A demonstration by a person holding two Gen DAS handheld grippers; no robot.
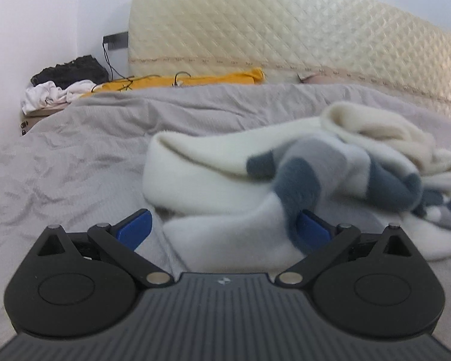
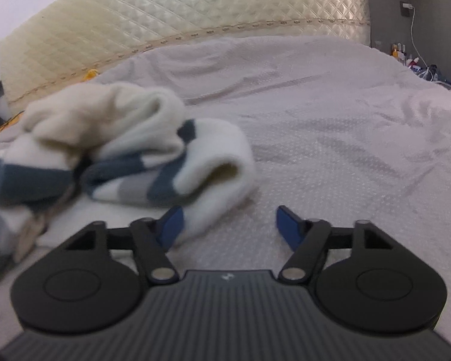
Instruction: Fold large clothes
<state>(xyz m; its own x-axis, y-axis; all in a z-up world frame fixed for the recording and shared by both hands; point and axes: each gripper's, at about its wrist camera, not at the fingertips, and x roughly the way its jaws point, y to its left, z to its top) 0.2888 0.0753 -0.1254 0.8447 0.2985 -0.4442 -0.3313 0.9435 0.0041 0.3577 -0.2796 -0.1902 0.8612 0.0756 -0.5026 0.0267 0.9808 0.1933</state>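
Soft, even indoor light, faint shadows, motion blur on the sweater (image 1: 285, 174), fisheye bending at the edges.

We look along our left gripper (image 1: 224, 225), its blue fingers (image 1: 133, 228) spread wide over a grey bedspread (image 1: 75, 156). A rumpled white fleece garment (image 1: 201, 162) with blue and grey patches lies bunched ahead, a fold of it sitting between the fingers and draped against the right one; the pads do not press on it. Behind stands a quilted cream mattress (image 1: 255, 30); a yellow cloth (image 1: 195, 79) and a heap of dark and white clothes (image 1: 63, 81) lie far left
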